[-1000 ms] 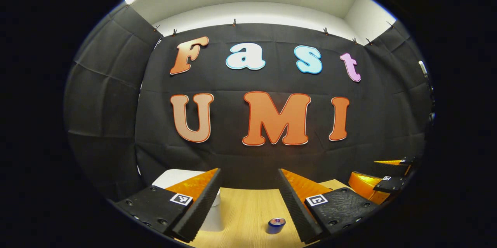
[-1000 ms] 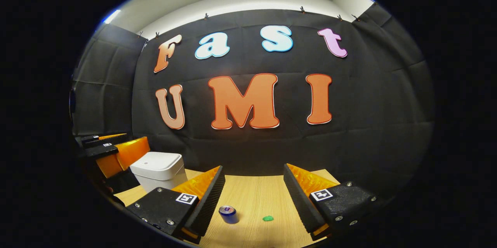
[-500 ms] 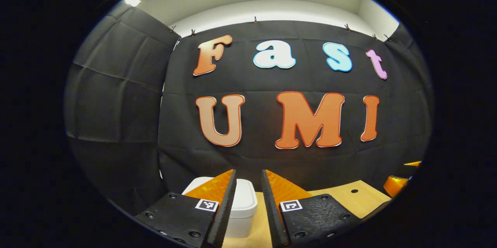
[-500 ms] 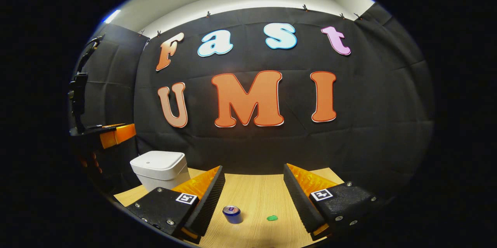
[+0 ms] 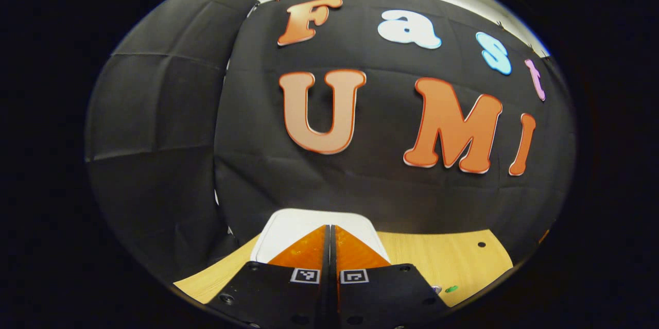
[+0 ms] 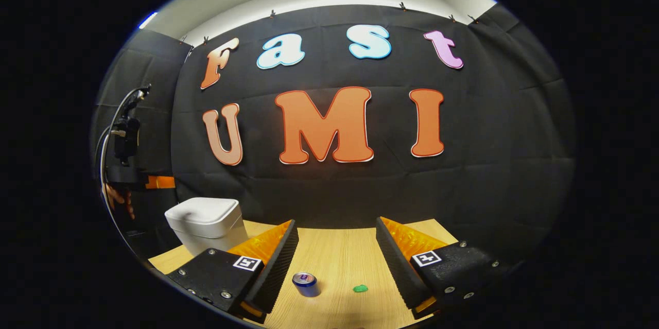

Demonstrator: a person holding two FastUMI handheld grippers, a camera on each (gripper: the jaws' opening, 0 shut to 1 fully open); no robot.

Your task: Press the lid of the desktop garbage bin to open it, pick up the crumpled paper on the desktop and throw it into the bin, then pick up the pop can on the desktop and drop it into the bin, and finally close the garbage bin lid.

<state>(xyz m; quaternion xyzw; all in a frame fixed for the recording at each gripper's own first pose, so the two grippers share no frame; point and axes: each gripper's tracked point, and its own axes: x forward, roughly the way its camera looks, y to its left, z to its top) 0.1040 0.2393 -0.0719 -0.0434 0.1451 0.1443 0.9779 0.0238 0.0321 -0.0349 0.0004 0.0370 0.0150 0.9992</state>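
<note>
A white desktop bin (image 6: 206, 222) stands at the table's left rear, lid down. In the left gripper view its lid (image 5: 304, 220) lies just beyond my left gripper (image 5: 329, 230), which is shut with nothing between the fingers. From the right gripper view, the left gripper (image 6: 154, 182) hangs above and to the left of the bin, a hand (image 6: 116, 197) behind it. My right gripper (image 6: 337, 259) is open over the table. A blue pop can (image 6: 305, 283) stands near its left finger, and a small green crumpled paper (image 6: 360, 288) lies between the fingers, farther out.
The light wooden table (image 6: 340, 246) runs back to the black cloth wall. A small round hole (image 5: 480, 244) sits in the tabletop right of the bin. The green paper (image 5: 451, 289) also appears low on the right in the left gripper view.
My left gripper went from wide open to shut, swung left from the can to face the bin and came closer over its lid. The right gripper has barely moved.
</note>
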